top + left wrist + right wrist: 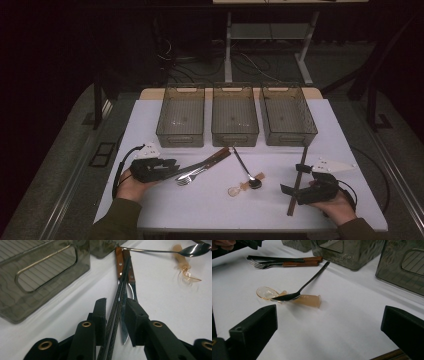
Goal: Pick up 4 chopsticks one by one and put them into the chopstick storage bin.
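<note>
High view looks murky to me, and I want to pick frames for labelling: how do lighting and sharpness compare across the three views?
High view: dim, surroundings nearly black, the white table evenly lit, small cutlery soft. Left gripper view: bright; the black chopsticks are crisp and the metal spoon glints. Right gripper view: the near black jaws are blurred, the amber plastic spoon sharp.

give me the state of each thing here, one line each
left claw: jaws nearly closed around dark chopsticks, contact unclear
right claw: open wide, nothing between the jaws
three bins: upright, look empty
fork: flat on the table beside the chopsticks
metal spoon: bowl resting on the amber plastic spoon
long dark stick: flat on the table by the right claw
</note>
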Tool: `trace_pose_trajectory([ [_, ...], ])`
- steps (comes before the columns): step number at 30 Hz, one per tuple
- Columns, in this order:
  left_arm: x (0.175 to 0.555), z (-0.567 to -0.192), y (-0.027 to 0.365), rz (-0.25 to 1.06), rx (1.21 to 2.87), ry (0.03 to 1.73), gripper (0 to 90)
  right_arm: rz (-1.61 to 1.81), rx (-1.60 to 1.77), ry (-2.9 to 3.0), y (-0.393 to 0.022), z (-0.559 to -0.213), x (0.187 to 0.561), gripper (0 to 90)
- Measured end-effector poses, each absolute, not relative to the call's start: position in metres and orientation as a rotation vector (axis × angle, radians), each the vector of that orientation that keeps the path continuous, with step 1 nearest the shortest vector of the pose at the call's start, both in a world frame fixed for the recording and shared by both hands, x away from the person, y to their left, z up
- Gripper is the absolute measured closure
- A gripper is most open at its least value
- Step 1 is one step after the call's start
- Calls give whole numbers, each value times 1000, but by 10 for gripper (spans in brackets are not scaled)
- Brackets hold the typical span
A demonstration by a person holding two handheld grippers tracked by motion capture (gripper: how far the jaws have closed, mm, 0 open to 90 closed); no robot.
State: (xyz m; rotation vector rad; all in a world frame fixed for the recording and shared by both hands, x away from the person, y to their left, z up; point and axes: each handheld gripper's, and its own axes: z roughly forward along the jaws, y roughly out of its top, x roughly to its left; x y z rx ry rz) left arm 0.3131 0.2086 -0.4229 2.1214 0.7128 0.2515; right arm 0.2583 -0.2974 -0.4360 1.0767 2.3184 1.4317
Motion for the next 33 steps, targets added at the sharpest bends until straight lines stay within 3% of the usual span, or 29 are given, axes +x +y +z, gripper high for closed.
trace_pose_trajectory([
  [16,318,-433,212,235,2188,728,815,1428,1073,2323,-297,-436,259,5],
  [33,323,-442,215,194,2207,739,814,1426,1075,2324,-297,-436,259,6],
])
